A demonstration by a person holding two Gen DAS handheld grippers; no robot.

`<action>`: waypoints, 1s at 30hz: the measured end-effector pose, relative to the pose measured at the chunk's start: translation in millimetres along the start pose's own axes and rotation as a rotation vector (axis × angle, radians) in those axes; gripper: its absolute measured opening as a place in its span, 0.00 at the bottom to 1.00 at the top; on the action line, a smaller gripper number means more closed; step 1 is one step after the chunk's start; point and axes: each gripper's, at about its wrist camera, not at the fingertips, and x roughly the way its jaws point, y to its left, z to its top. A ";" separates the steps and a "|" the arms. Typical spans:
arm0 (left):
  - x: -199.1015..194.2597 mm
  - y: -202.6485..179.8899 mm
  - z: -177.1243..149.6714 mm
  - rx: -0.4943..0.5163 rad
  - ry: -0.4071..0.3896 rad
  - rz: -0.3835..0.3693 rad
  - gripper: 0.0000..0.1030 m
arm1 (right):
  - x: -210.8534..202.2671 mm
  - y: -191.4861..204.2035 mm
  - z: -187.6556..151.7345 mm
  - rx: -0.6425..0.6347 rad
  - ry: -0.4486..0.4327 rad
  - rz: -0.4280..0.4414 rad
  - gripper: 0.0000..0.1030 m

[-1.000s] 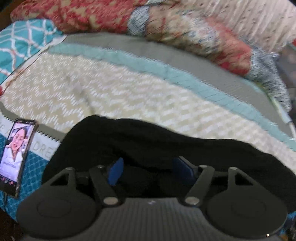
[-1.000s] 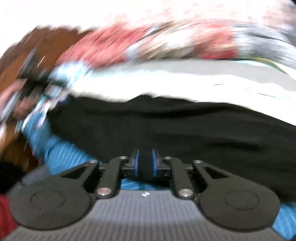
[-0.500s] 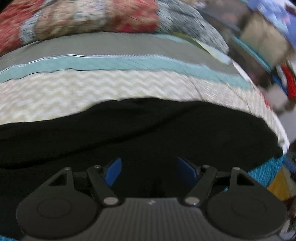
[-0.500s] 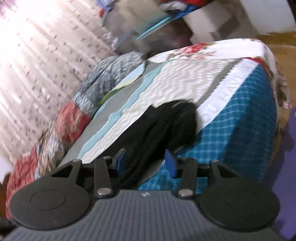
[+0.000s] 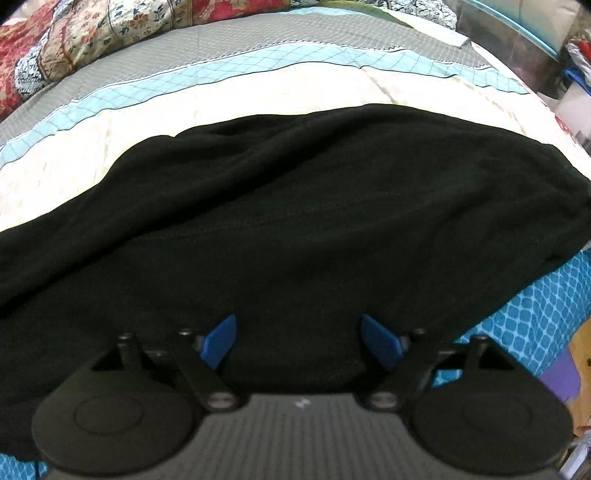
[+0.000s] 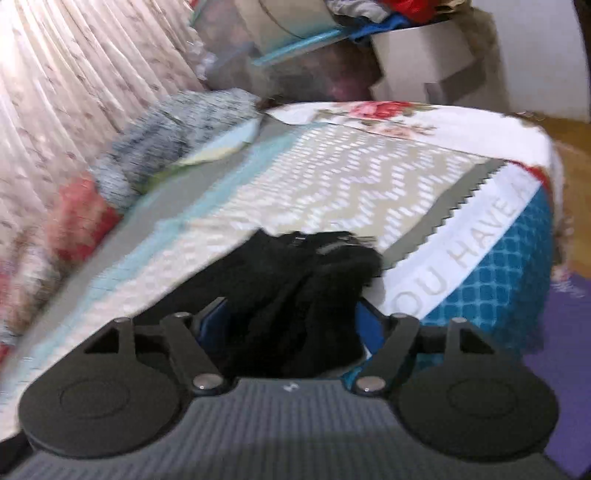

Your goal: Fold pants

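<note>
The black pants [image 5: 295,206] lie spread across the bed, near its front edge. My left gripper [image 5: 300,339] is open, low over the pants' near edge, with the blue pads [image 5: 221,341] wide apart and nothing between them. In the right wrist view the pants [image 6: 306,288] show end-on as a bunched black heap. My right gripper [image 6: 291,325] is open around the near end of that heap, and the cloth hides most of its blue pads [image 6: 364,325].
The bed has a patterned quilt [image 5: 258,85] with a blue side panel [image 6: 491,280]. Rolled floral bedding [image 5: 92,33] lies along the far side. Curtains [image 6: 74,74] and cluttered boxes [image 6: 424,62] stand beyond the bed. A purple mat [image 6: 561,369] lies on the floor.
My right gripper opened from shut and swung to look along the pants toward the bed's end. My left gripper stayed open and panned right along the pants; the phone left its view.
</note>
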 end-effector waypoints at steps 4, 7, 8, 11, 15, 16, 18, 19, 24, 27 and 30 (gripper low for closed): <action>-2.3 4.1 -3.0 -0.015 -0.001 -0.003 0.76 | 6.6 -13.7 -6.3 0.099 -0.037 -0.009 0.65; -5.4 3.2 -1.9 -0.005 -0.009 -0.013 0.64 | 10.7 -9.2 0.2 0.091 -0.013 0.010 0.29; -8.8 4.3 -0.4 -0.008 -0.016 -0.034 0.56 | 9.5 -9.7 5.7 0.122 -0.024 0.044 0.28; -19.6 12.2 6.0 -0.049 -0.042 -0.086 0.54 | -9.1 4.5 31.8 0.111 -0.125 0.238 0.23; -18.9 16.1 8.5 -0.060 -0.020 -0.076 0.54 | -45.3 7.9 54.7 0.076 -0.352 0.531 0.23; -17.2 14.6 8.5 -0.061 -0.018 -0.075 0.54 | -46.0 2.6 55.6 0.072 -0.372 0.551 0.23; -13.7 7.6 7.7 -0.049 -0.006 -0.061 0.54 | -34.1 -16.4 49.6 0.107 -0.334 0.524 0.23; -11.3 5.1 6.1 -0.037 0.001 -0.053 0.55 | -25.0 -29.3 43.1 0.144 -0.301 0.492 0.23; -8.2 -13.1 2.1 0.047 -0.006 -0.011 0.63 | 21.6 -108.3 -8.9 0.447 -0.080 0.308 0.21; -9.5 -14.9 2.5 0.055 -0.004 -0.008 0.65 | 9.5 -112.9 -10.6 0.456 -0.096 0.320 0.31; -9.0 -13.2 4.7 0.044 -0.002 -0.016 0.68 | -12.8 -100.4 -0.3 0.414 -0.198 0.146 0.46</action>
